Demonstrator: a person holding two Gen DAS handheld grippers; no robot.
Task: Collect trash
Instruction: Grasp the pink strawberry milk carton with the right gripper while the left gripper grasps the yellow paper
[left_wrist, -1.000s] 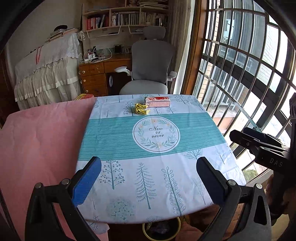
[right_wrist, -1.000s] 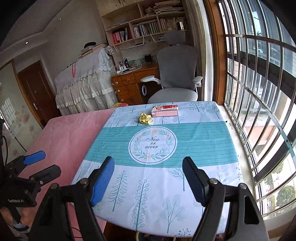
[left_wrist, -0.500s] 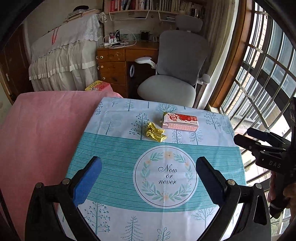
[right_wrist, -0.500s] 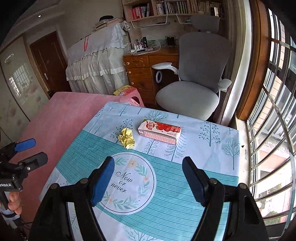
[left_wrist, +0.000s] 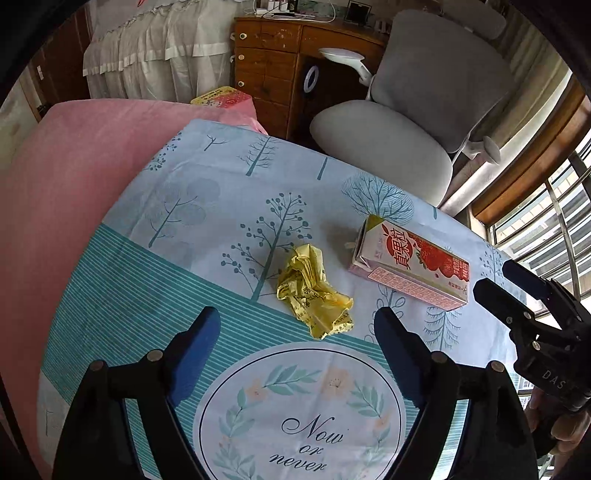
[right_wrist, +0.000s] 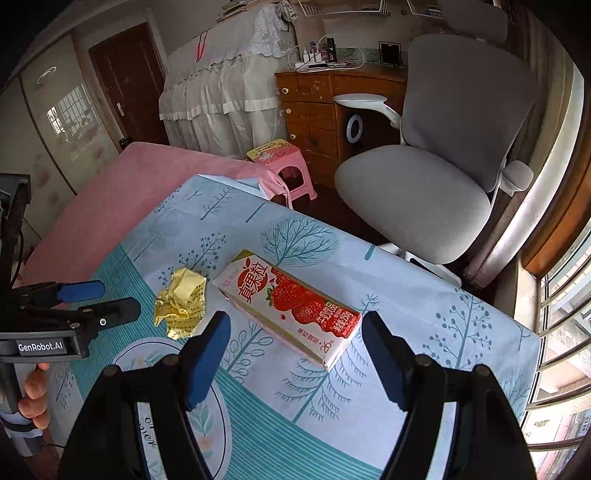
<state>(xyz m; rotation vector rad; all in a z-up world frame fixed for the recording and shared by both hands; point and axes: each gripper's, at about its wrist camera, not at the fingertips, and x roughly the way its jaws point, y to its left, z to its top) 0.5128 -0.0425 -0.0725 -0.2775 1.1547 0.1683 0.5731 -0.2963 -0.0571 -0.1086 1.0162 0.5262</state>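
Reaching stage: both pieces of trash lie on the bench (left_wrist: 122, 280) under its tree-printed blue cloth; nothing is lifted yet, so all collecting is left.
Left tool (left_wrist: 297, 326): released, its jaws having just been closing a little, with nothing pressed between them; it hangs over the crumpled yellow plastic wrapper (left_wrist: 314, 291), which sits just ahead of the tips, roughly centred.
Right tool (right_wrist: 295, 332): released, grasping nothing; the pink strawberry milk carton (right_wrist: 291, 310) lies on its side, its near end reaching into the gap, seemingly untouched.
Wrapper and carton: near each other, apart.
Bin: no trash container shows in these views, so the drop-off place is unknown.
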